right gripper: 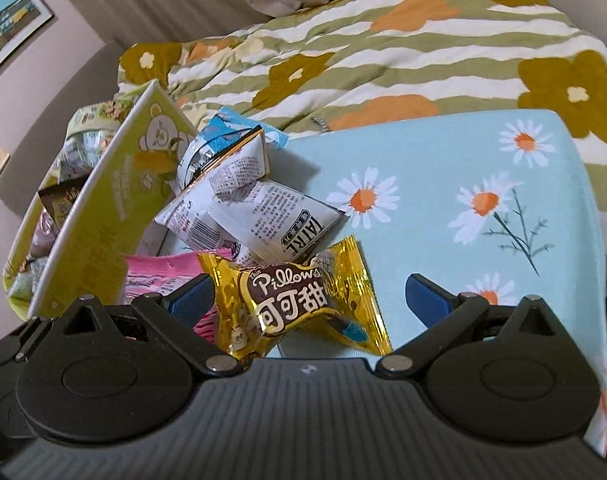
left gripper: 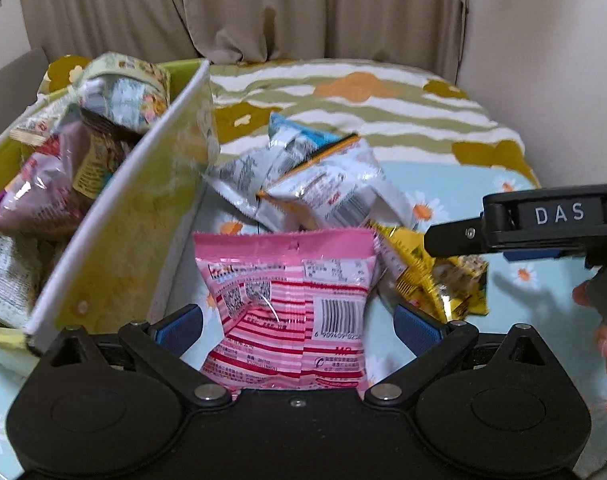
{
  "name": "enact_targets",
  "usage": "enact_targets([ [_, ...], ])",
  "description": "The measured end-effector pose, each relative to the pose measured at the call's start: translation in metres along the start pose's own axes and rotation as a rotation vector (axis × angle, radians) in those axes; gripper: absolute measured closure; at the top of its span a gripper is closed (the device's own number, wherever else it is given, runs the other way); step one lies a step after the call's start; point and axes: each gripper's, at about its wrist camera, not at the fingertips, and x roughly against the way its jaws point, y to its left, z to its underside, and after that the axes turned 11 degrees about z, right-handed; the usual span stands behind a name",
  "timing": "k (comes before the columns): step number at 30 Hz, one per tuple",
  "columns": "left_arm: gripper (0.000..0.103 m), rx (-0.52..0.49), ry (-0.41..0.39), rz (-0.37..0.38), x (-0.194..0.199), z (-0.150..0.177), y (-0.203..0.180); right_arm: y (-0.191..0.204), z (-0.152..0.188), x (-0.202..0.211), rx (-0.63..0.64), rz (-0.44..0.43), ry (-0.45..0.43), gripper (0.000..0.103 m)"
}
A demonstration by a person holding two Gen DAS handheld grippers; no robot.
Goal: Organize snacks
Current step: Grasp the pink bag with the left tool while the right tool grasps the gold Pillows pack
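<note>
Between spread left jaws: pink snack packet (left gripper: 287, 312), untouched.

Lying loose on the daisy-print cloth (right gripper: 443, 152): one pink striped packet (left gripper: 287, 304), one gold packet (right gripper: 299, 300), two white packets (right gripper: 255, 208), one blue packet (right gripper: 239, 128). Standing beside them: one green box (left gripper: 119, 232), holding several more packets, number unclear.

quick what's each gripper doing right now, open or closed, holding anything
Left gripper: open, around the pink packet, not clamped.
Right gripper: open, around the gold packet, not clamped.
</note>
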Motion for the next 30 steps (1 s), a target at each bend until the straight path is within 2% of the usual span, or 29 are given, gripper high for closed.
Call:
enact_targets([
  [5,0.001,0.015,0.033,-0.015,-0.015,0.004,0.003,0.004,0.0,-0.018,0.087,-0.002,-0.023,0.0],
  [9,0.012,0.048,0.05,-0.018,-0.022,0.005,0.01,0.004,0.001,-0.029,0.111,-0.04,-0.005,0.0],
  [19,0.024,0.04,0.065,-0.016,-0.02,0.009,0.014,0.003,0.004,-0.041,0.131,-0.096,0.012,0.0],
  [26,0.027,0.057,0.077,-0.02,-0.011,0.014,0.016,0.01,0.006,-0.041,0.172,-0.118,0.027,0.0],
  [30,0.028,0.07,0.078,-0.015,-0.007,0.018,0.018,0.014,0.008,-0.036,0.193,-0.104,0.013,0.002],
])
